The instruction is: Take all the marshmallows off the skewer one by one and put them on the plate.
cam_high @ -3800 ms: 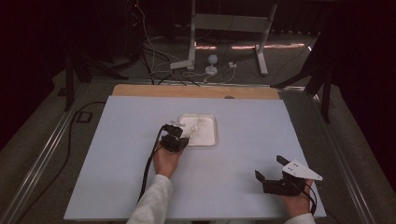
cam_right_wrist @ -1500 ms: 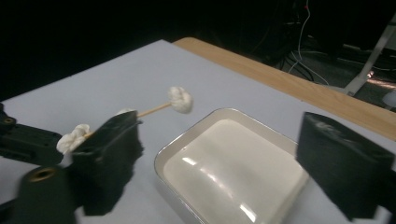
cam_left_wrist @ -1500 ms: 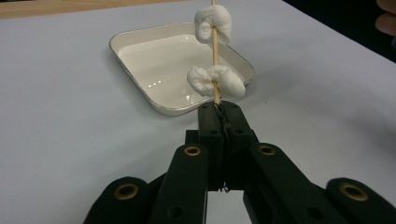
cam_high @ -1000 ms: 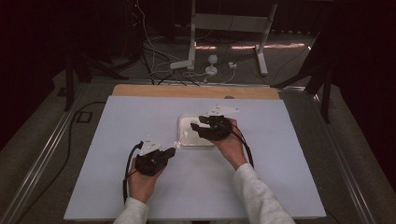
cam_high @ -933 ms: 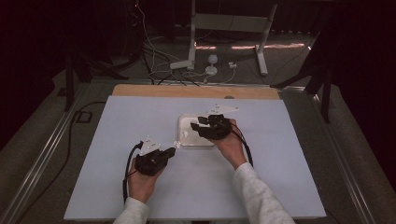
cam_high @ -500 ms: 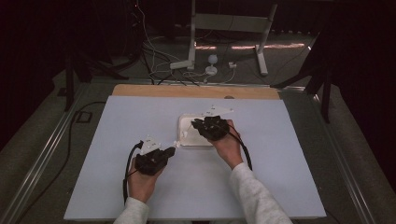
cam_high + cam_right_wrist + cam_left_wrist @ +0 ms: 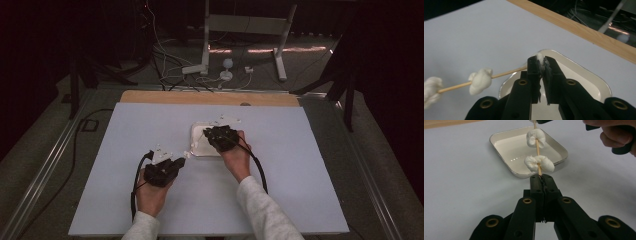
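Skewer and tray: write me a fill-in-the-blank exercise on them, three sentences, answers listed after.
1. The left gripper is shut on one end of the wooden ____.
2. In the left gripper view, the skewer carries ____ white lumps between the two grippers.
3. The right gripper pinches a white lump above the white ____, which rests on the table.

Missing words: skewer; two; tray

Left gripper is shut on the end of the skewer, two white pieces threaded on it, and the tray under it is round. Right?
Not quite: the tray is rectangular with rounded corners, as the left gripper view shows. The rest holds: the left gripper is shut on the end of the skewer, which carries two white pieces.
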The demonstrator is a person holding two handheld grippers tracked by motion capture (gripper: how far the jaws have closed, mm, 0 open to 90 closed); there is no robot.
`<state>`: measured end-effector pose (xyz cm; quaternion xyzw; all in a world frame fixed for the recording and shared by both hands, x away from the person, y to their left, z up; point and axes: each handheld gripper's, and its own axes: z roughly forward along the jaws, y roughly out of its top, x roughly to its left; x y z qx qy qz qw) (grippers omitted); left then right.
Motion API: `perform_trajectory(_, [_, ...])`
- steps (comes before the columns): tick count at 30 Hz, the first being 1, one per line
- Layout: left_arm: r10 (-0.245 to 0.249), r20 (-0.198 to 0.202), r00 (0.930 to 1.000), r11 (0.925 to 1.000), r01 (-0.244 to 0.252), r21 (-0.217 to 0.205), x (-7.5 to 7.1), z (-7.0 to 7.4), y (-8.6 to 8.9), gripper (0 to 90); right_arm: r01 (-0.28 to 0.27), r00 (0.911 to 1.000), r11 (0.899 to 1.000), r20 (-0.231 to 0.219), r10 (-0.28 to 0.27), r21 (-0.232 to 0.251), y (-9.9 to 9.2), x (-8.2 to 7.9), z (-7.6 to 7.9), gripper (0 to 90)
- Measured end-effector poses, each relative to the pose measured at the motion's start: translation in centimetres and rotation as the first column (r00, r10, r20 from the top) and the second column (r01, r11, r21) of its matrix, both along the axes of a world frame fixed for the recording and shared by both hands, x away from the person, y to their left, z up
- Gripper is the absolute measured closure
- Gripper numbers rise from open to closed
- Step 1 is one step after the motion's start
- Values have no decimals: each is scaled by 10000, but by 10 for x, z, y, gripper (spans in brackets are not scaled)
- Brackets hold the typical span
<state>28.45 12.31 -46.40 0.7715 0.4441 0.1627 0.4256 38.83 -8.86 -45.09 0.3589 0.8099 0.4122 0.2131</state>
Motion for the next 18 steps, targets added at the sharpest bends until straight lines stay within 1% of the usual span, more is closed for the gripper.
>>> perform_trajectory(1, [46, 1, 10000, 10000, -46, -23, 0, 0, 0, 900, 72, 10000, 10000, -61, -72, -4, 1, 1, -1, 849])
perform_trajectory(3, [64, -58, 10000, 10000, -64, 67, 0, -1, 0, 900, 308, 9995, 9995, -52, -308, -41, 3, 2, -3, 853])
perform_trajectory(4, [68, -56, 10000, 9999, -67, 114, -2, 0, 1, 900, 1284, 9912, 9910, 365, -1271, -378, 0, 6, -3, 858])
perform_trajectory(5, [123, -85, 9999, 9999, -123, 101, -3, 0, 5, 900, 1284, 9912, 9910, 365, -1271, -378, 0, 6, -3, 858])
perform_trajectory(6, [200, -90, 9998, 9998, -200, -17, -2, 0, 9, 900, 1407, 9897, 9874, -381, -1382, 725, -17, 15, -2, 854])
perform_trajectory(7, [243, -63, 9997, 9996, -244, -169, -1, 0, 12, 900, 1407, 9897, 9874, -381, -1382, 725, -17, 15, -2, 854])
perform_trajectory(8, [317, -81, 9995, 9991, -320, -278, 0, -1, 14, 900, 1208, 9914, 9884, -614, -1154, 921, -21, 17, 0, 850])
perform_trajectory(11, [389, -50, 9992, 9986, -391, -343, 1, -1, 14, 900, 692, 9959, 9956, -635, -652, 631, -21, 15, 0, 840])
perform_trajectory(12, [394, 4, 9992, 9987, -394, -330, 0, 0, 14, 900, 662, 9956, 9960, -705, -620, 596, -20, 15, -2, 837])
perform_trajectory(13, [403, 46, 9992, 9986, -401, -338, -1, 1, 14, 899, 635, 9939, 9962, -938, -577, 604, -20, 16, -6, 830])
perform_trajectory(14, [399, 65, 9992, 9985, -396, -369, -1, 1, 14, 899, 635, 9939, 9962, -938, -577, 604, -20, 16, -6, 830])
perform_trajectory(15, [396, 89, 9992, 9984, -392, -413, 0, 1, 15, 899, 658, 9929, 9961, -1032, -596, 581, -20, 17, -9, 827])
perform_trajectory(17, [382, 87, 9992, 9986, -379, -367, 0, 0, 14, 899, 655, 9896, 9958, -1325, -565, 647, -22, 19, -12, 816])
perform_trajectory(18, [384, 71, 9992, 9987, -381, -348, 0, -1, 14, 899, 687, 9886, 9961, -1383, -603, 562, -22, 20, -14, 809])
